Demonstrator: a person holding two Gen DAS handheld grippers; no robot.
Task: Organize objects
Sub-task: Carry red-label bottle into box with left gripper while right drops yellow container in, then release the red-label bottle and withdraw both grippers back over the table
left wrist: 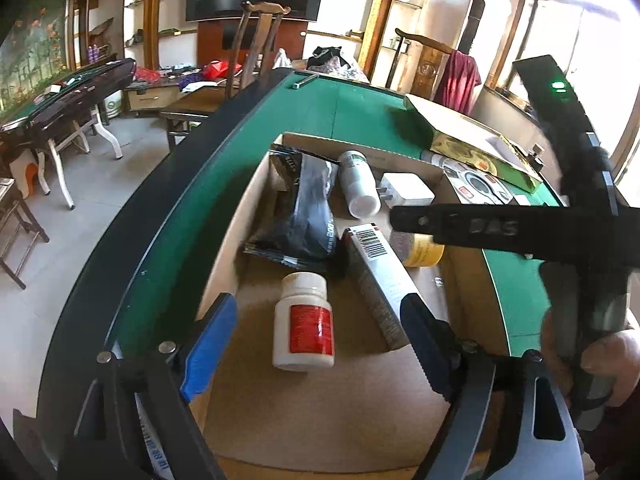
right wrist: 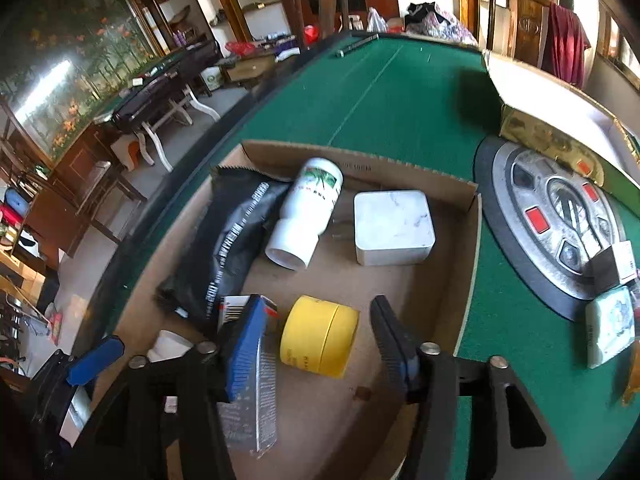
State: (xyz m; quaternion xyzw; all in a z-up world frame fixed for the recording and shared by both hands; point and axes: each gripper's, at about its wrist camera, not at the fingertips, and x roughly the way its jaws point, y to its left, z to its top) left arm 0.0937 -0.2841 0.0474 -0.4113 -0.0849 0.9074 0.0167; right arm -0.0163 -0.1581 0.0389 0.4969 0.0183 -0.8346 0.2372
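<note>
Cardboard tray [left wrist: 224,240] on green felt table [right wrist: 400,92], seen along both tools. Nearest, in the left wrist view, we find the left gripper [left wrist: 318,308] with its blue pads [left wrist: 208,344] spread wide. A white pill bottle [left wrist: 304,320] lies on the tray floor between them, untouched, with clear gaps at 9 and 3 o'clock. Its long axis runs 6 to 12 o'clock, in line with the fingers, cap at the far end.

Just beside it at 2 o'clock lies a grey carton [left wrist: 376,284], its long axis running roughly 11 to 5 o'clock.

In the right wrist view, the right gripper [right wrist: 318,308] stands moderately open around a yellow tin [right wrist: 318,336]. A gap shows on the 3 o'clock side. On the 9 o'clock side the pad stands close, and we cannot tell whether it touches.

Farther in, toward 12 o'clock, rest a black pouch [right wrist: 224,248], a white tumbler [right wrist: 308,212] and a white charger [right wrist: 394,228], all inside the tray.

Outside it, at 3 o'clock from the right gripper, small packets [right wrist: 610,328] sit at the edge of a round metal console [right wrist: 520,184]. We judge these the likely next items, so the coming move turns rightward across the tray wall, and the right hand is the nearer.
</note>
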